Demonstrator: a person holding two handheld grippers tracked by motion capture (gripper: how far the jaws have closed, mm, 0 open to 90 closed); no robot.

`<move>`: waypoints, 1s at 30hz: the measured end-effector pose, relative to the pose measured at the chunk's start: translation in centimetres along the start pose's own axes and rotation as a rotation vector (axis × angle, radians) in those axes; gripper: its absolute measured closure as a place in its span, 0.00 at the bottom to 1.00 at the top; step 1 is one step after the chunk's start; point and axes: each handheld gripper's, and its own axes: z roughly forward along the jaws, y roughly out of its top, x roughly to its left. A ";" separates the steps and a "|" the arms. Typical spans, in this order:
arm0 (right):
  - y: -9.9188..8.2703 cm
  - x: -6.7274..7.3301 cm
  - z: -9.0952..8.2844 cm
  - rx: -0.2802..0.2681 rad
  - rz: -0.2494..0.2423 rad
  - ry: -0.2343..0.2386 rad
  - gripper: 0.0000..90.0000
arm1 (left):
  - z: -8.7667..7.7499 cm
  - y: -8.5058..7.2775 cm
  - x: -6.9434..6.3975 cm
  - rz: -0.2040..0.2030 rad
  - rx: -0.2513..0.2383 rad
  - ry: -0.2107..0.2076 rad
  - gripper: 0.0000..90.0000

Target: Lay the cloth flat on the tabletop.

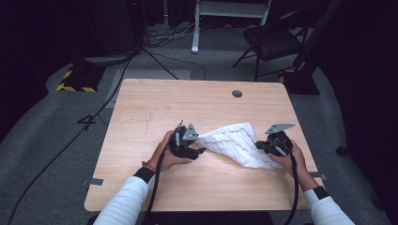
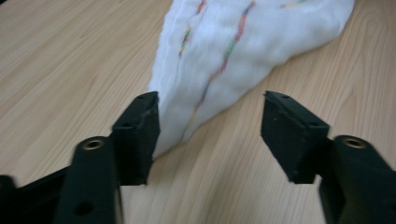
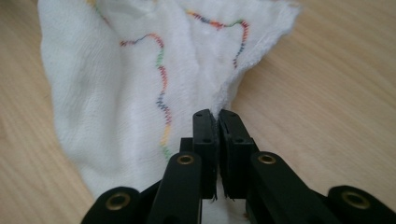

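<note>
A person sits at a wooden desk (image 1: 155, 103) holding a tool in each hand, working a white cloth (image 1: 237, 143) stitched with wavy multicoloured lines. The cloth lies bunched on the desk between the two tools, one end reaching each of them.

The right tool (image 3: 217, 122) has its jaws pressed together, pinching an edge of the cloth; the fabric fans out ahead of it and to its left. The left tool (image 2: 210, 123) has its jaws spread wide. A tapered corner of the cloth lies just ahead of them, brushing the inner face of its left jaw, but nothing is clamped.

Judging by this, the work is at an early-to-middle stage: one end is secured, the other is not gripped, and the cloth is neither flat nor neatly folded. Spreading or folding remains to be done.

The high view shows both hands, white sleeves and the whole crumpled cloth at once. The gripper views add what it cannot: the tight pinch on the right, the open gap on the left, and the rainbow stitching
</note>
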 end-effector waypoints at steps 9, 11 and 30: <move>-0.3 0.2 -0.6 -0.029 -0.034 -0.050 0.96 | 2.8 0.6 -1.0 0.104 0.077 -0.092 0.79; -0.3 -0.4 -0.9 -0.051 -0.012 -0.076 0.96 | 2.4 0.0 -1.2 0.125 0.087 -0.105 0.91; -1.9 3.0 0.1 0.018 0.030 0.006 0.70 | -3.8 -5.6 0.2 0.046 0.140 -0.074 0.67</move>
